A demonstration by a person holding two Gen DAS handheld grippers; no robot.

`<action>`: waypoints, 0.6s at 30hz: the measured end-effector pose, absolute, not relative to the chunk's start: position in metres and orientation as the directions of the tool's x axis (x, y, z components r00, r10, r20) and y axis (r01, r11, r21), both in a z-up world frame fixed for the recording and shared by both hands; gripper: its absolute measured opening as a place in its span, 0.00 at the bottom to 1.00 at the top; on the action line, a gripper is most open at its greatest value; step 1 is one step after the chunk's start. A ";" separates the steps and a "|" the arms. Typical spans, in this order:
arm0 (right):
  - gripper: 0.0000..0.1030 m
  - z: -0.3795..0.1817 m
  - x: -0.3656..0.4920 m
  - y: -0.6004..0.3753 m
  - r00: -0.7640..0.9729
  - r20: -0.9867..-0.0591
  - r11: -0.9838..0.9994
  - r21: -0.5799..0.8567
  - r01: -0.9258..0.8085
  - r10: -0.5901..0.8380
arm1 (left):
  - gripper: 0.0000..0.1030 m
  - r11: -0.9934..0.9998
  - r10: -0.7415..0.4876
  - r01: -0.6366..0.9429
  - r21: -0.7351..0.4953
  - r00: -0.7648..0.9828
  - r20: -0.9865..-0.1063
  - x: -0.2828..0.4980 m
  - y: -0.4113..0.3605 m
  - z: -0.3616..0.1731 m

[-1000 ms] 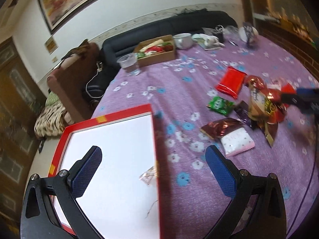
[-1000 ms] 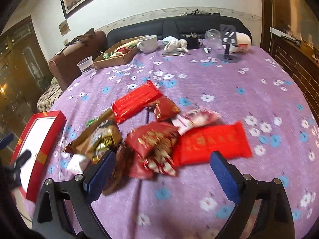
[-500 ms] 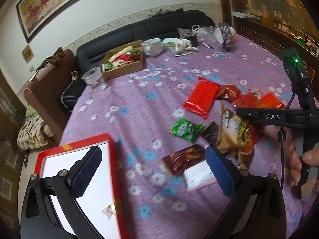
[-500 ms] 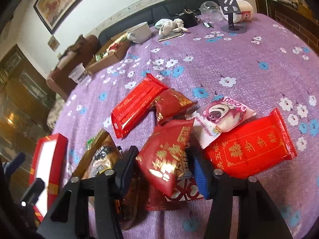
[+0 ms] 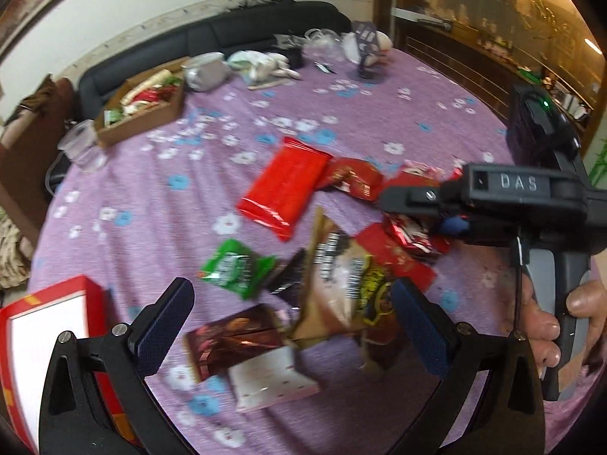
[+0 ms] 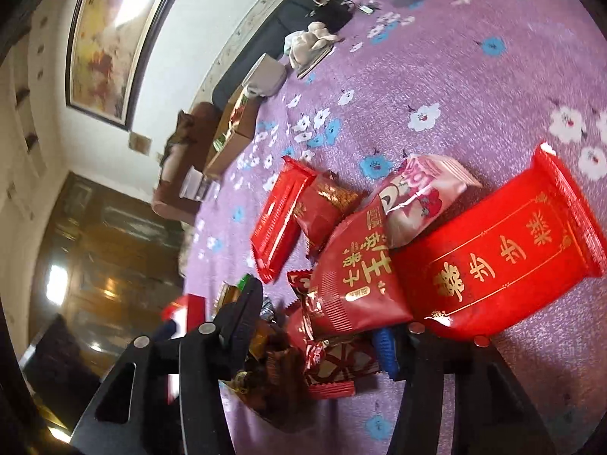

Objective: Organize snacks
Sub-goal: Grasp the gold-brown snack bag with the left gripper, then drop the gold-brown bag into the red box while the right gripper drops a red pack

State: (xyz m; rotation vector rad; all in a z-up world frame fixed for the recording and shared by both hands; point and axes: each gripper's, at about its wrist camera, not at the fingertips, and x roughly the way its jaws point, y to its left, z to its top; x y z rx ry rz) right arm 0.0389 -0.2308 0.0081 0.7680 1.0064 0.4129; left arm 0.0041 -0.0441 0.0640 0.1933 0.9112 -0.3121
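Quick update from my end. At the lower left of the left wrist view sits the red tray [image 5: 49, 295] with its white bottom, only a corner of it in frame now; a second ago it filled that whole side, so my left gripper [image 5: 292, 326] has swung off the tray and over toward the snack pile. Its jaws are wide with nothing between the pads, just hovering above the brown wrapper [image 5: 235, 337] and the pink-and-white packet [image 5: 269, 379]. Moving right, the big tan bag [image 5: 337, 280] stands up in the middle of the heap, with the long red pack [image 5: 288, 185] behind it on the purple tabletop [image 5: 151, 197]. Over at the right, my right gripper [image 6: 318, 326] has dropped into the pile; its jaws went from wide to narrow and are now easing apart, with a small red candy wrapper [image 6: 334, 364] and some brown wrappers between them. Whether the pads press on anything, I can't tell. My guess: a first pick for the tray.
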 end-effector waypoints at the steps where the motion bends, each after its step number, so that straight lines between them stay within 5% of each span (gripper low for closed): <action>1: 0.53 0.007 0.039 -0.232 0.494 -0.591 0.663 0.748 0.037 0.638 | 1.00 0.935 -0.200 0.355 0.016 0.562 -0.803 0.005 -0.045 0.062; 4: 0.52 0.005 0.040 -0.235 0.508 -0.563 0.633 0.773 0.045 0.652 | 1.00 0.929 -0.239 0.368 -0.027 0.543 -0.805 0.008 -0.046 0.055; 7: 0.27 -0.003 0.042 -0.236 0.497 -0.547 0.600 0.797 0.064 0.674 | 0.83 0.925 -0.287 0.372 -0.078 0.548 -0.785 0.009 -0.043 0.054; 12: 0.25 0.000 0.039 -0.239 0.525 -0.521 0.584 0.810 0.055 0.673 | 0.49 0.897 -0.385 0.399 -0.187 0.500 -0.776 0.012 -0.040 0.047; 18: 0.25 0.010 0.035 -0.235 0.555 -0.523 0.622 0.783 0.015 0.646 | 0.40 0.893 -0.383 0.421 -0.157 0.531 -0.755 0.000 -0.047 0.050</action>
